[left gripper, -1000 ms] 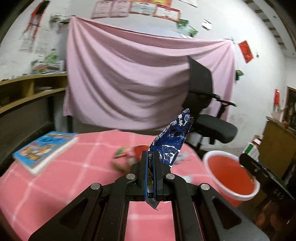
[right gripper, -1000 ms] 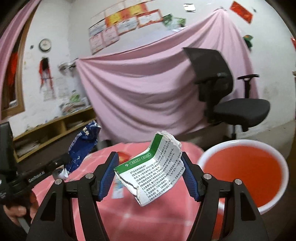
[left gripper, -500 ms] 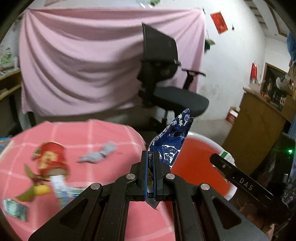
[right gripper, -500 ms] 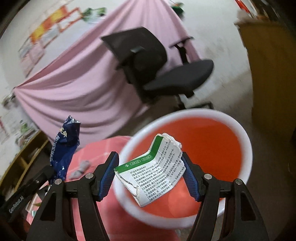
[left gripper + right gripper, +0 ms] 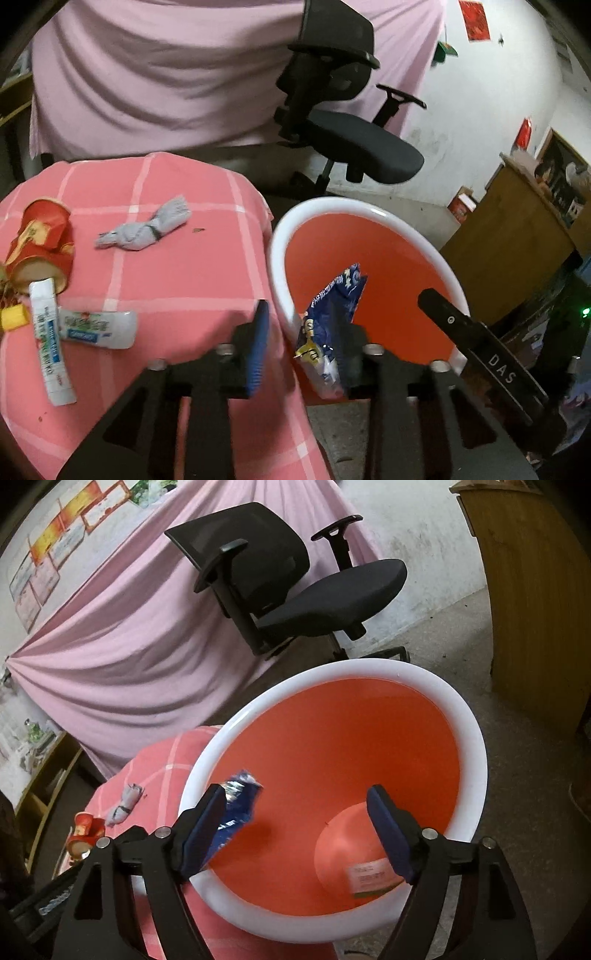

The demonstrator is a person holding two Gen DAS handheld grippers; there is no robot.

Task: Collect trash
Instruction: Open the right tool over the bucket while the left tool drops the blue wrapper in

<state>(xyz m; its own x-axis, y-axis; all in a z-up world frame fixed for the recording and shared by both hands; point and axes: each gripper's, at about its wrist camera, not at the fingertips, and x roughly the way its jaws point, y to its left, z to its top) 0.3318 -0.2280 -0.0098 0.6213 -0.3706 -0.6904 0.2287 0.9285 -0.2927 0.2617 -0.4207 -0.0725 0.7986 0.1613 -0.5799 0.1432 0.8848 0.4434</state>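
My left gripper (image 5: 301, 345) is open over the near rim of the orange bin (image 5: 280, 266). The blue snack wrapper (image 5: 332, 317) hangs loose against its right finger, over the bin. My right gripper (image 5: 299, 830) is open and empty above the bin (image 5: 476, 738). The white and green paper box (image 5: 369, 880) lies on the bin's bottom. The blue wrapper (image 5: 236, 812) shows just behind my right gripper's left finger.
The pink checked table (image 5: 192, 266) holds a grey crumpled wrapper (image 5: 147, 232), a red cup (image 5: 44, 240), and two white tubes (image 5: 50, 343). A black office chair (image 5: 340, 122) stands behind the bin. A wooden cabinet (image 5: 535, 590) is to the right.
Both grippers opened. The paper box dropped from the right gripper into the bin. The blue wrapper came free of the left gripper's grip. Both grippers tilted down over the bin.
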